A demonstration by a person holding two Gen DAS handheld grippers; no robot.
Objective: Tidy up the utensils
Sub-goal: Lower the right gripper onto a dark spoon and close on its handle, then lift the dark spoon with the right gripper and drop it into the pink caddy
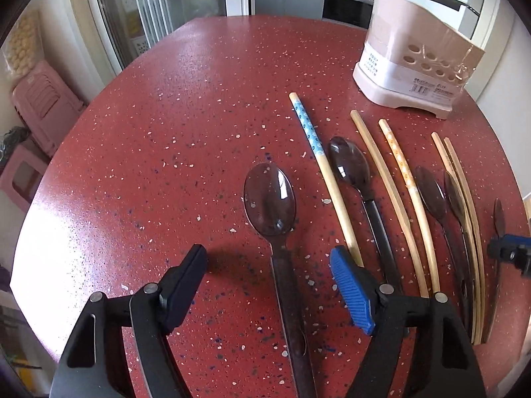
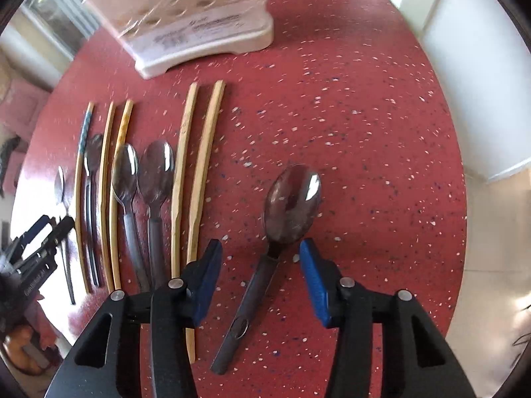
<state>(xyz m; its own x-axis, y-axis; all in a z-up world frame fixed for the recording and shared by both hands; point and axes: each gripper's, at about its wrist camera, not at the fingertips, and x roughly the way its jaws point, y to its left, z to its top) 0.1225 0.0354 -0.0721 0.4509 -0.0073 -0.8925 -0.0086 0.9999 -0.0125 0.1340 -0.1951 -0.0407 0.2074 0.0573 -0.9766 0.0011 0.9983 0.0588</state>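
Observation:
A row of dark see-through spoons and bamboo chopsticks lies on the red speckled table (image 1: 166, 132). In the left wrist view my left gripper (image 1: 270, 258) is open, low over the leftmost spoon (image 1: 269, 199), whose handle runs between the fingers untouched. In the right wrist view my right gripper (image 2: 260, 252) is also open and straddles the handle of the rightmost spoon (image 2: 292, 204), with a gap on both sides. A pale pink utensil holder (image 1: 415, 56) with round holes stands at the back. Each gripper shows at the edge of the other's view: the right gripper (image 1: 507, 252) and the left gripper (image 2: 39, 242).
Between the two end spoons lie several chopsticks (image 1: 391, 182), one with a blue pattern (image 1: 308, 129), and more spoons (image 2: 156, 172). The utensil holder (image 2: 199, 23) is wrapped in clear film. Pink stools (image 1: 43, 106) stand beyond the table's left edge, a white wall (image 2: 481, 83) to the right.

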